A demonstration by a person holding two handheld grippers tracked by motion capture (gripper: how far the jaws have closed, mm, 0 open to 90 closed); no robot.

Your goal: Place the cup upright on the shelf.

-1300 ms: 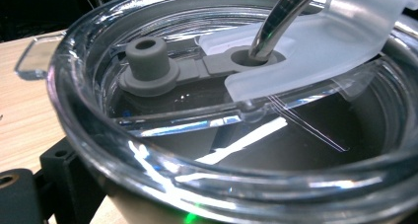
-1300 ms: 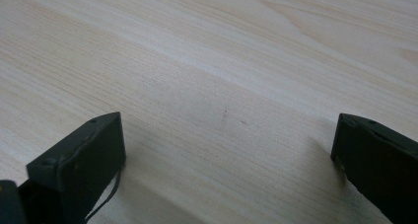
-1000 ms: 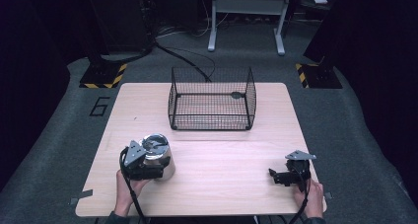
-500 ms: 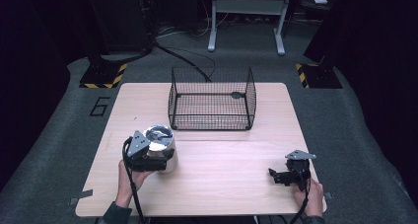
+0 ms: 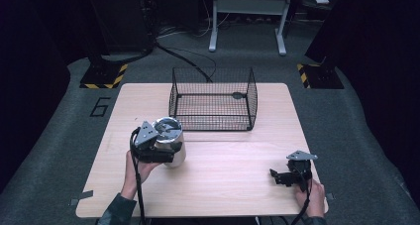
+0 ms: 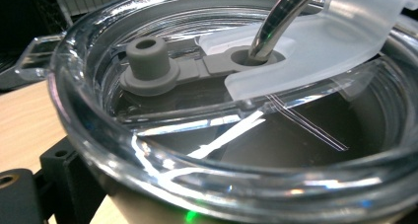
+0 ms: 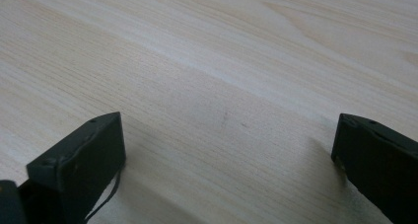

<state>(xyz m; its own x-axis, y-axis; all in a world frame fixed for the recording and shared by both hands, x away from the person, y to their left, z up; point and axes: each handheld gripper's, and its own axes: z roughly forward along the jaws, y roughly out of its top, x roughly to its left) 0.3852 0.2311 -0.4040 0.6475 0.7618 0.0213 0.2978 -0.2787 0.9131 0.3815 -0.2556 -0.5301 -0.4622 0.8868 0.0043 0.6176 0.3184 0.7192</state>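
The left hand-held gripper (image 5: 157,148) clasps a tumbler (image 5: 171,143), its jaws closed against the cup's sides just below the rim. In the left gripper view the tumbler's clear lid (image 6: 236,110) sits right up against the camera, with a grey plug (image 6: 146,66) on its strap, a frosted flap (image 6: 315,46) and a metal straw (image 6: 281,21) going down through the lid's hole. One black jaw shows at the lower left of that view, beside the cup's wall. The tumbler stands upright at the left-middle of the desk (image 5: 233,185); whether it touches the wood I cannot tell. Just beyond it stands a black wire basket (image 5: 213,98), near but apart from the cup.

The right hand-held gripper (image 5: 287,175) rests low on the desk near its front right corner, well apart from the tumbler. Its jaws stand wide apart with bare wood between them, holding nothing.
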